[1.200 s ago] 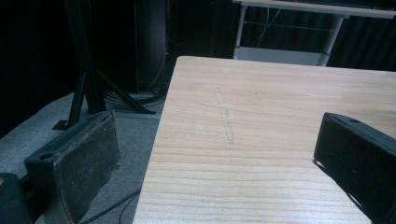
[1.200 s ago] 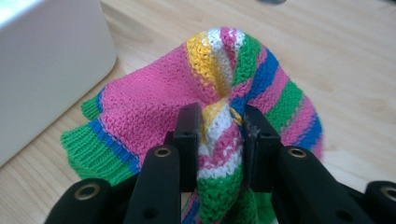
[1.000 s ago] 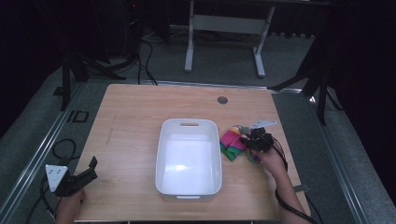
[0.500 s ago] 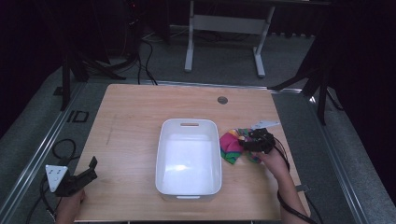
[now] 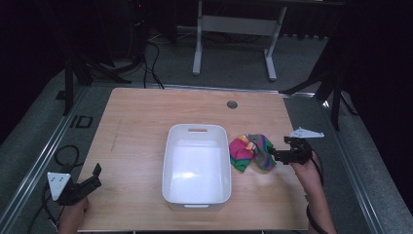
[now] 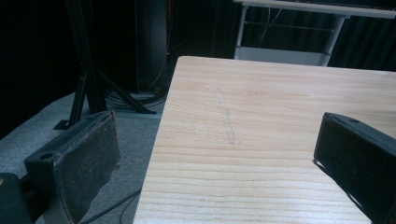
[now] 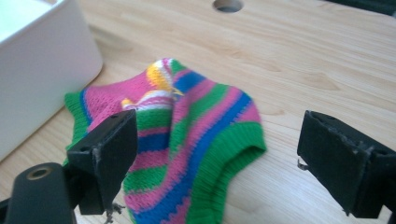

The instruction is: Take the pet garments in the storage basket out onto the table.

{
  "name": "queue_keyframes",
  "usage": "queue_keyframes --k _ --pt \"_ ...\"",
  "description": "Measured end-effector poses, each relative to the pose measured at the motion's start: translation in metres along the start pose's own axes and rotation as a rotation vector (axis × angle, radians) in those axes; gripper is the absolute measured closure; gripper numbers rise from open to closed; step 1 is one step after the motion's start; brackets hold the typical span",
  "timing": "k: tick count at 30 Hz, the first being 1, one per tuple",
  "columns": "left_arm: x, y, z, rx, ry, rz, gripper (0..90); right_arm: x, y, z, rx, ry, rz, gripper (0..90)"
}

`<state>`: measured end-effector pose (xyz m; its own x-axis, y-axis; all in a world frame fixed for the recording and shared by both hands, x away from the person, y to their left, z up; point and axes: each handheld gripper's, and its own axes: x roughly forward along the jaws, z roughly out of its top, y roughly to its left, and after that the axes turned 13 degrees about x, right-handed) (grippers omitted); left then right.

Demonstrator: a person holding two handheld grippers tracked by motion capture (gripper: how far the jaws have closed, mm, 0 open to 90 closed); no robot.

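Observation:
A crumpled striped sock (image 5: 251,151) in pink, green and blue lies on the wooden table, just right of the white bin (image 5: 197,127). My right gripper (image 5: 277,156) sits level at the sock's right side and points left at it. Its jaws have just been opening. In the right gripper view the sock (image 7: 187,140) lies low between the wide-apart jaws of the right gripper (image 7: 219,140), and neither pad presses on it. The bin's wall (image 7: 42,70) shows at the left there. My left gripper (image 5: 96,176) rests open at the table's front left corner, and nothing is between the jaws of the left gripper (image 6: 219,140).
A round cable hole (image 5: 232,104) sits near the table's far edge. A faint dark streak (image 6: 225,119) marks the wood ahead of the left gripper. Beyond the table stand a metal frame (image 5: 234,29) and black tripod legs (image 5: 73,73) on grey carpet.
The right gripper's jaws opened and let go of the sock. That hand drew back to the right, off the sock. The left gripper stayed put.

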<state>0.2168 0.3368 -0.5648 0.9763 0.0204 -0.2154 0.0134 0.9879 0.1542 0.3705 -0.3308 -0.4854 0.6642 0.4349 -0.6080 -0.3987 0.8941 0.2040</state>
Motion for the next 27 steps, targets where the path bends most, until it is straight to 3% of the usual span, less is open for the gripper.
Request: queue_keyframes --k 4,15,16,21,27 --pt "0.0 0.0 0.0 -0.001 0.0 0.0 0.9 -0.011 -0.015 -0.015 0.051 -0.054 -0.039 12.9" --pt "0.0 0.0 0.0 0.003 0.003 0.0 0.9 -0.021 -0.035 -0.065 0.068 -0.123 -0.063 13.2" --pt "0.0 0.0 0.0 0.003 0.003 0.0 0.9 -0.023 -0.036 -0.074 0.072 -0.135 -0.089 13.5" --pt "0.0 0.0 0.0 0.003 0.002 0.0 0.9 -0.027 -0.038 -0.09 0.092 -0.139 -0.113 13.5" --pt "0.0 -0.001 0.0 0.001 0.001 0.002 0.9 -0.039 -0.039 -0.102 0.129 -0.216 -0.203 13.5"
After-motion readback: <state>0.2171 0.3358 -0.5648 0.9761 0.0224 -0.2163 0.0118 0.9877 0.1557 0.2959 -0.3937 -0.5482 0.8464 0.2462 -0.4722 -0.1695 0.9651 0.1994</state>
